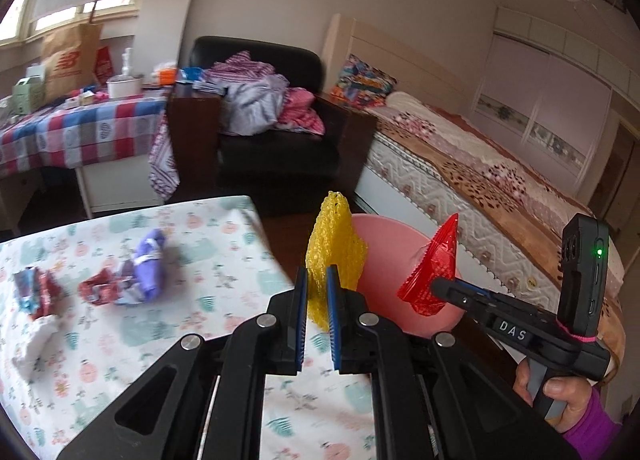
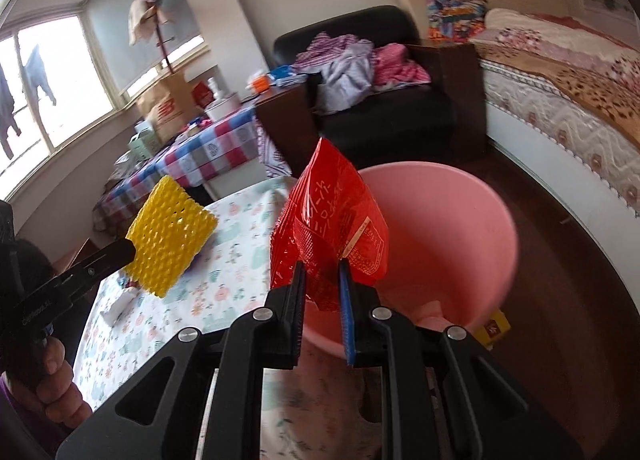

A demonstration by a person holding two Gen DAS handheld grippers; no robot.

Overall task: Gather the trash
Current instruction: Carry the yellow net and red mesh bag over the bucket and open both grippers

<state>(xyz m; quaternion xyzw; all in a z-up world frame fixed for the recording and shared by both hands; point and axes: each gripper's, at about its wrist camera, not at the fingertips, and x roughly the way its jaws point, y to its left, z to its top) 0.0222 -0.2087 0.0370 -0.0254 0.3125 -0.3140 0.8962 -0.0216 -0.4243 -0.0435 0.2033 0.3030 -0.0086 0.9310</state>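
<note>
Beside the floral-clothed table (image 1: 168, 300), the left gripper (image 1: 317, 292) pinches a yellow foam net (image 1: 334, 244) above the table edge. The right gripper (image 2: 322, 288) clamps a red wrapper (image 2: 328, 220) over the pink bin (image 2: 460, 228).

The left tongs (image 1: 317, 292) point slightly downward, jaws pinched nearly together on something thin. The right tongs (image 2: 322, 284) do likewise on the right, a hand (image 1: 560, 396) gripping their handle.

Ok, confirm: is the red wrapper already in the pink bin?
No, the right gripper holds the red wrapper above the pink bin.
</note>
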